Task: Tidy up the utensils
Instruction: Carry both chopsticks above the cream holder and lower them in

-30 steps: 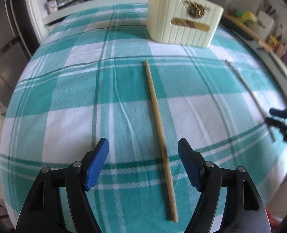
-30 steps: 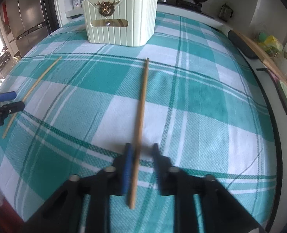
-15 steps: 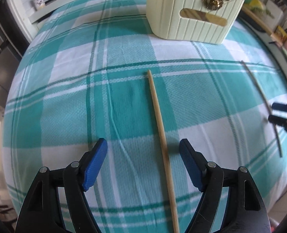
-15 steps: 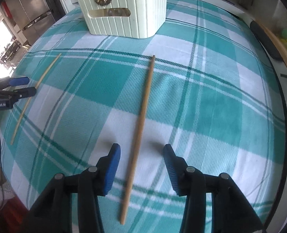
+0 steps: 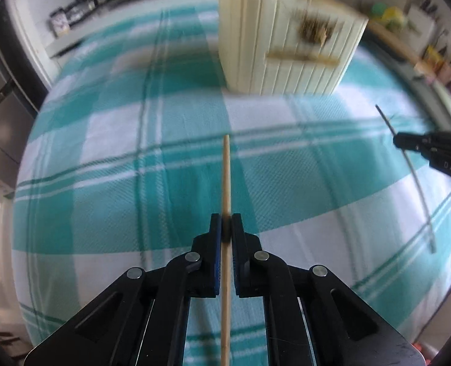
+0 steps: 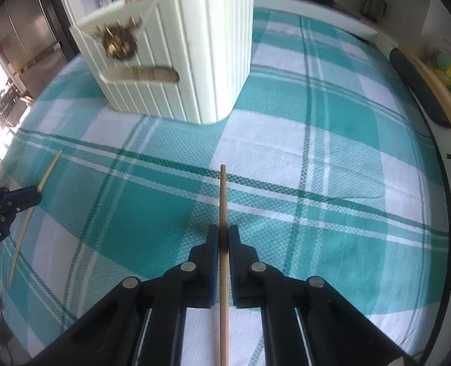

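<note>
Both tools have got a chopstick each now. The left tool is clamped on its chopstick, and the right tool is pinched tight on the other chopstick, both sticks poking forward toward the cream holder that sits near the far edge of the worktop. Half a second back both tools were wide apart, straddling sticks that lay flat on the checked cloth, so that's the big change. From here I'd lift gently, keep each stick running straight out along the fingers so it doesn't pivot, then tip it upright and feed it into the holder's open top.
</note>
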The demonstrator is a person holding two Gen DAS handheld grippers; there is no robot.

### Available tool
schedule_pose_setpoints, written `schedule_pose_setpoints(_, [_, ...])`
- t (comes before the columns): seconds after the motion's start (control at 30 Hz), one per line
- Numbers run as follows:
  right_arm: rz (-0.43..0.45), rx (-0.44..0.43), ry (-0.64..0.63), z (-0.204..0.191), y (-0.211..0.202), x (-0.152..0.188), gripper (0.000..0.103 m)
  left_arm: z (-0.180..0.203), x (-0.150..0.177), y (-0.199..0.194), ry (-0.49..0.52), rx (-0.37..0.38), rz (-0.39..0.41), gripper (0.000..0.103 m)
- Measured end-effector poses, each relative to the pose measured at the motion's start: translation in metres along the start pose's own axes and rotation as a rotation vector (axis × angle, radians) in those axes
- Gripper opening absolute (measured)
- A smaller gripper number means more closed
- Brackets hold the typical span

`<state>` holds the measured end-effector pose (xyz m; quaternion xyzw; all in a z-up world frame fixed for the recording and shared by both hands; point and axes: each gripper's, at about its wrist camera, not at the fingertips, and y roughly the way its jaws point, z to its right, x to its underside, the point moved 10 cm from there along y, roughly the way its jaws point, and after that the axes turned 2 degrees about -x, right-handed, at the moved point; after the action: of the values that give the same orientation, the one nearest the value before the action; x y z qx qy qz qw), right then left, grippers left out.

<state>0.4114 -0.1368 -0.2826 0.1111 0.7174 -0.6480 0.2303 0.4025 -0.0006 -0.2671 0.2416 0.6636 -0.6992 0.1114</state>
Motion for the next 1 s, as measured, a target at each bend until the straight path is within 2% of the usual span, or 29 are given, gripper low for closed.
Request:
schedule_pose_setpoints(0.2, [0.230,-0.081,-0.017,-0.014,-0.102,-0.004,0.006,0.004,-0.017,-0.096,-0.012,0.107,0.244,0.005])
schedule_pose_setpoints(0.3, [0.311,-0.098,-0.043,-0.025,-0.143,-0.001,0.006,0.009,-0.023,-0.132,-0.002,0.134,0.337,0.005])
schedule_pose_setpoints(0.4, [0.381,-0.105,-0.063,-0.030,-0.169,-0.001,0.006,0.014,-0.028,-0.151,-0.011,0.162,0.390,0.005])
schedule_pose_setpoints(0.6, [0.497,-0.094,-0.069,-0.035,-0.203,-0.007,0.006,0.026,-0.035,-0.170,0.006,0.178,0.433,0.004])
schedule_pose_setpoints(0.7, [0.523,-0.093,-0.083,-0.037,-0.213,-0.010,0.006,0.029,-0.037,-0.182,0.024,0.179,0.448,0.004])
schedule_pose_setpoints(0.83, [0.536,-0.083,-0.095,-0.035,-0.224,-0.015,0.006,0.032,-0.034,-0.188,0.043,0.179,0.455,0.004])
schedule_pose_setpoints(1.0, [0.492,-0.049,-0.094,-0.027,-0.207,-0.016,0.006,0.032,-0.025,-0.175,0.057,0.162,0.425,0.004])
